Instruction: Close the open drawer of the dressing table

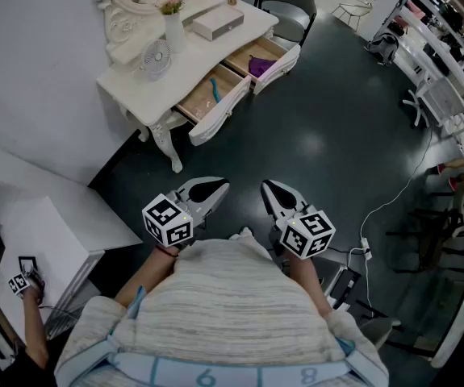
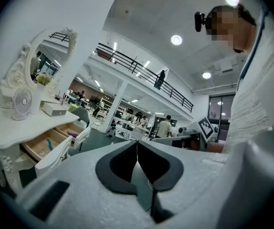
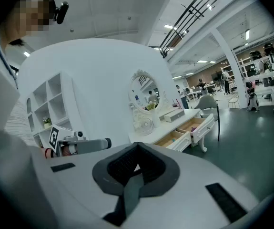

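Dressing table [image 1: 193,64] drawers [image 1: 213,95] open, mirror [image 1: 127,18] cropped at top; left claw [image 1: 219,188] and right claw [image 1: 269,189] closed, empty.

An open-plan office hall — rows of desks [image 1: 448,77], a railed mezzanine [image 2: 137,67] — with a dressing table [image 1: 195,55] staged by the wall.

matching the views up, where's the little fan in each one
Head view: fan upper left, on the table.
Left gripper view: far left, on the table.
Right gripper view: near centre.
Shared landmark: the mirror just behind it.
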Motion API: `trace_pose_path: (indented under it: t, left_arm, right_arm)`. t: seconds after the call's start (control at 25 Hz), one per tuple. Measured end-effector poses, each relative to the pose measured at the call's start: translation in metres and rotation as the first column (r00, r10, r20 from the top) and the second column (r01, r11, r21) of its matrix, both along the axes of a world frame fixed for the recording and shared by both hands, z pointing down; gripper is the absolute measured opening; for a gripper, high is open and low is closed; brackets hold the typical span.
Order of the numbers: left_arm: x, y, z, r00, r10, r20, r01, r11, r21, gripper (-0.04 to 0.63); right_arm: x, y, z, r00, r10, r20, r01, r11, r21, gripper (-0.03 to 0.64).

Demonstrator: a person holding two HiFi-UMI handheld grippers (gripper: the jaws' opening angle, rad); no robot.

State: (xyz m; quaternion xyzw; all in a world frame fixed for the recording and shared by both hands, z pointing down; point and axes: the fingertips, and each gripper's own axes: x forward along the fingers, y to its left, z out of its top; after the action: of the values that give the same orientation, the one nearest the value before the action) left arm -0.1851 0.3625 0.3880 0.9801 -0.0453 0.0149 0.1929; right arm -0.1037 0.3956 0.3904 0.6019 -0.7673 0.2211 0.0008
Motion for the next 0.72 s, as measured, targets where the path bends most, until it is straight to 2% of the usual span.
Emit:
trace_pose_path:
  t: [0.72]
  left_arm:
    - [0.017, -0.002, 0.004, 1.000, -0.003, 0.010, 0.003, 1.000, -0.010, 0.015]
  right_arm:
    - [0.018, -0.003, 0.001, 1.000, -0.017, 0.018, 0.017, 1.000, -0.001, 0.008]
